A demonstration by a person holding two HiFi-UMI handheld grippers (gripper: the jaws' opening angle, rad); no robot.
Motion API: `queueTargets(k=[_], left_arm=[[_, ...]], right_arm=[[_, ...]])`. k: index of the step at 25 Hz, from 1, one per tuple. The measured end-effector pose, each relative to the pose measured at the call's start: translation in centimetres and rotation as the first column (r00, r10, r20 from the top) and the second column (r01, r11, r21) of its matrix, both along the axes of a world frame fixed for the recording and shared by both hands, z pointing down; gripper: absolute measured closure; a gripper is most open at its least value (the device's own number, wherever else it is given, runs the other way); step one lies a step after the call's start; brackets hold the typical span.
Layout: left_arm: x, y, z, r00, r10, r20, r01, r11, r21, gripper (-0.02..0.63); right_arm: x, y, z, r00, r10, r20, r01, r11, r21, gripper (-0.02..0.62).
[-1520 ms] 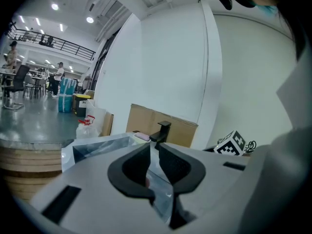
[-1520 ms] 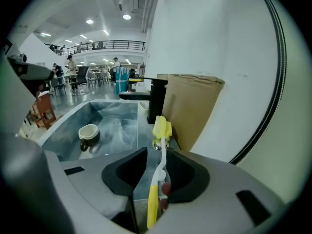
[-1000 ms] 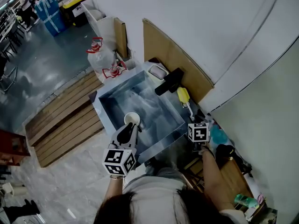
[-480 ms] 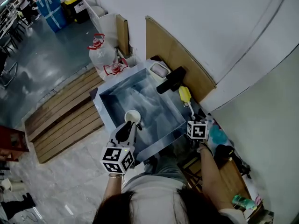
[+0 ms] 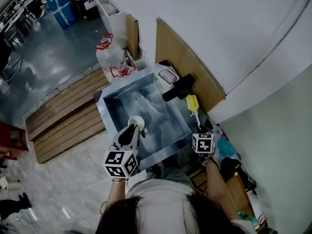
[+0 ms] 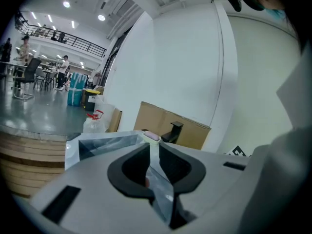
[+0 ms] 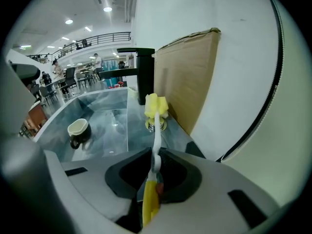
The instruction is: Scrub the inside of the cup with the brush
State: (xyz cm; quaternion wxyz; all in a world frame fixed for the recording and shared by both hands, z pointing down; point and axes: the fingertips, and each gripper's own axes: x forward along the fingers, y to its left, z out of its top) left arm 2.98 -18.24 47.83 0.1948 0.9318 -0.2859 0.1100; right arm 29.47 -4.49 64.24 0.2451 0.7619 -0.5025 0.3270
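A dark cup [image 7: 78, 130] with a white inside stands upright on the sink floor [image 5: 161, 116], free of both grippers. In the head view this cup [image 5: 136, 122] shows just past my left gripper [image 5: 131, 132]. That left gripper [image 6: 152, 147] hovers over the sink's near edge, its jaws a narrow gap apart with nothing between them. The brush [image 7: 156, 106] has a yellow sponge head and a white handle and lies along the sink's right rim beside the tap. My right gripper [image 7: 155, 156] has just been closing and is shut on the brush's handle [image 5: 195, 115].
A black tap [image 5: 178, 87] stands at the sink's back right, with a soap dish [image 5: 167, 74] beside it. Cardboard [image 5: 183, 62] leans on the white wall. Water jugs [image 5: 109, 57] and wooden pallets [image 5: 63, 126] are left of the sink. Clutter lies on the counter [image 5: 229, 160] at right.
The head view has shifted a little. Both grippers keep nearly the same places at the sink, and the cup has not moved.
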Motion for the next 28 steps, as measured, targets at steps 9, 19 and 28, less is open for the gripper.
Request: queueTargets(k=[9, 19, 28], left_arm=[[0.6, -1.0, 0.3, 0.999, -0.054, 0.003, 0.054, 0.999, 0.002, 0.554], [0.4, -0.6, 3.0, 0.994, -0.102, 0.033, 0.104, 0.994, -0.045, 0.538], [-0.2, -0.6, 6.1, 0.985, -0.15, 0.09, 0.159, 0.982, -0.102, 0.523]], right_arm=[[-0.2, 0.2, -1.4, 0.997, -0.059, 0.04, 0.057, 0.998, 0.039, 0.545], [-0.5, 2.0, -4.0, 0.981, -0.194, 0.016, 0.193, 0.981, 0.034, 0.546], [-3.2, -0.4, -5.9, 0.93, -0.367, -0.007, 0.368, 0.93, 0.02, 0.546]])
